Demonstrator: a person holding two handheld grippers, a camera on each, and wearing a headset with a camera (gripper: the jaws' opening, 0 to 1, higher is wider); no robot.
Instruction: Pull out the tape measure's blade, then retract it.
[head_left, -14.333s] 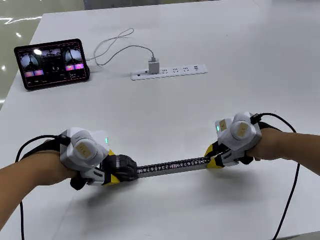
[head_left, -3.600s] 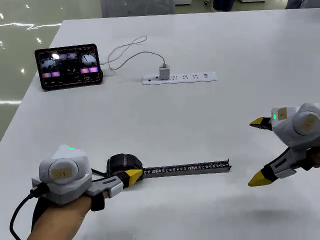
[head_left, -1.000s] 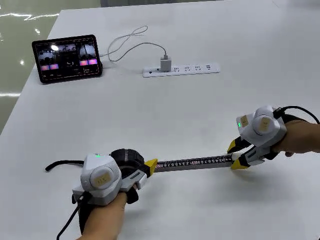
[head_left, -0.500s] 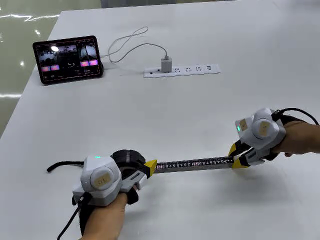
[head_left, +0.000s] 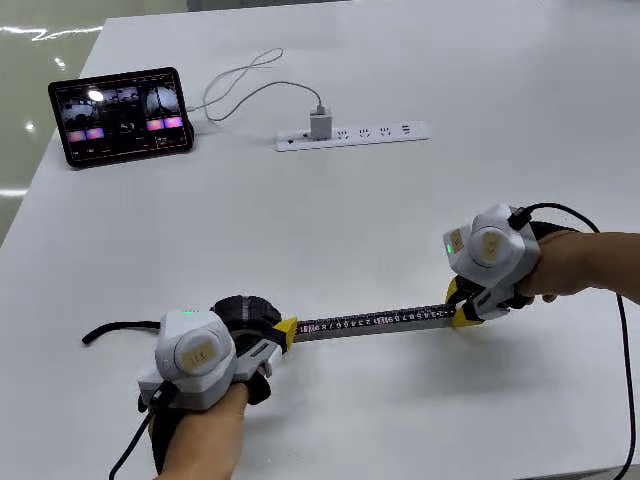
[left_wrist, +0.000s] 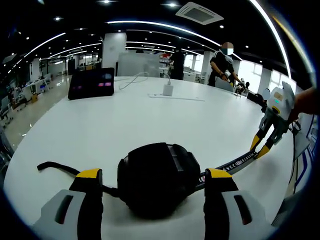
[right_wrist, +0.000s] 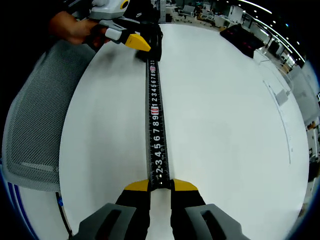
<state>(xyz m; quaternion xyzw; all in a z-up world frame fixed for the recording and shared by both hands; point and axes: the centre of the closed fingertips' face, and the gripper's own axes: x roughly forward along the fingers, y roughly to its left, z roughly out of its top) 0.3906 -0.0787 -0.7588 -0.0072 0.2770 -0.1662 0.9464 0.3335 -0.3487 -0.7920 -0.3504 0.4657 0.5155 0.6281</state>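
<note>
On the big white table (head_left: 420, 70) everything's pretty spread out. Far left corner has a black tablet (head_left: 122, 115) propped up with its screen lit, showing a couple of camera feeds and some pink tiles, text way too small to read. To its right lies a white power strip (head_left: 365, 133) with a white charger (head_left: 320, 124) plugged in and a thin cable (head_left: 235, 85) looping off toward the tablet. Down front, the left gripper (left_wrist: 153, 175) has its yellow-tipped jaws on either side of the tape measure case (head_left: 243, 313), a chunky black puck sitting on the table. The jaws are right up against it, but I honestly can't tell if they're actually squeezing it. Well over to the right, the right gripper (right_wrist: 160, 186) has its jaws pinched together on the free end of the blade (head_left: 375, 321), which runs straight between the two, low along the tabletop. A black wrist strap (head_left: 112, 328) trails off to the left from the case. The blade is black with white numerals, reading 1 to 9 from the pinched end, then a red mark, then more digits up toward the case. Each gripper also has a small tan sticker (head_left: 197, 355) on its housing, print unreadable.
</note>
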